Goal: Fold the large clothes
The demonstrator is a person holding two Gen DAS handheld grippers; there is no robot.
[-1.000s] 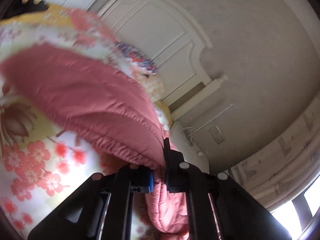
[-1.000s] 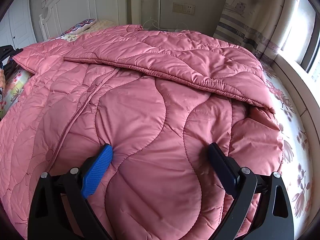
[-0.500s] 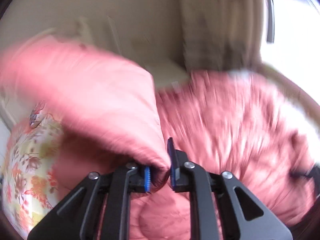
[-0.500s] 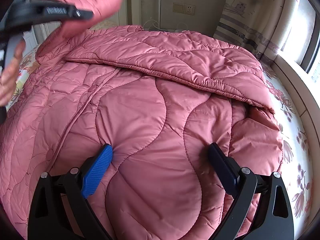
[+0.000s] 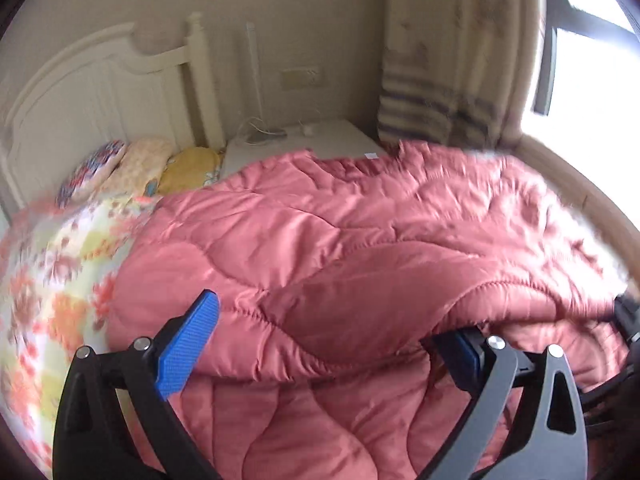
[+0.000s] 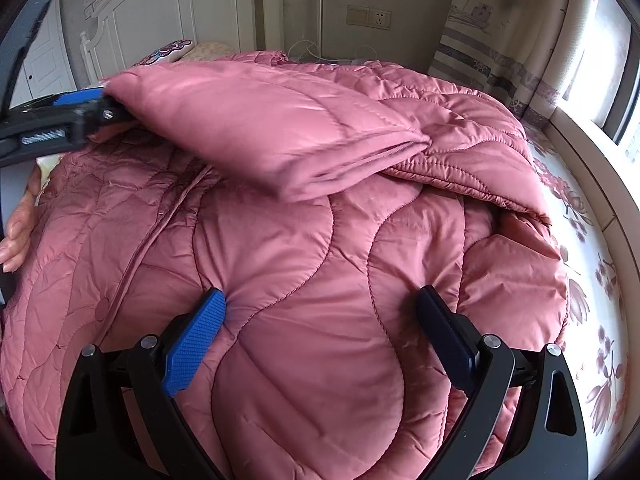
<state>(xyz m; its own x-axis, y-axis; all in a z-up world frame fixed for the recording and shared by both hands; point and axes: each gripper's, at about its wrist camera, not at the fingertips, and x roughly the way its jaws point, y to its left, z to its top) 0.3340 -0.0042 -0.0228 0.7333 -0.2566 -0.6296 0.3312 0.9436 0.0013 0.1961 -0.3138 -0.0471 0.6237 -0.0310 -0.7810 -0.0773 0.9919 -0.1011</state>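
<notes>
1. Pink quilted garment (image 5: 360, 240): spread over a bed and fills most of both views. In the right wrist view, a folded flap (image 6: 260, 128) is raised over its top layer from 10 o'clock towards centre.
2. Left gripper (image 5: 324, 320): fingers spread wide and clamping nothing. A doubled edge of the garment lies between them. In the right wrist view it sits at 9 o'clock with the flap's corner at its tip; contact cannot be told.
3. Right gripper (image 6: 320, 294): fingers wide apart, holding nothing, with both tips pressed into the padding at 6 o'clock.
4. Floral bedsheet (image 5: 52, 280): bare at 8 o'clock in the left wrist view and at 3 o'clock in the right.
5. White headboard (image 5: 100, 92): 10 o'clock, with pillows (image 5: 120, 164) at its foot.
6. Striped curtain (image 5: 432, 112): 1 o'clock, beside the window.
</notes>
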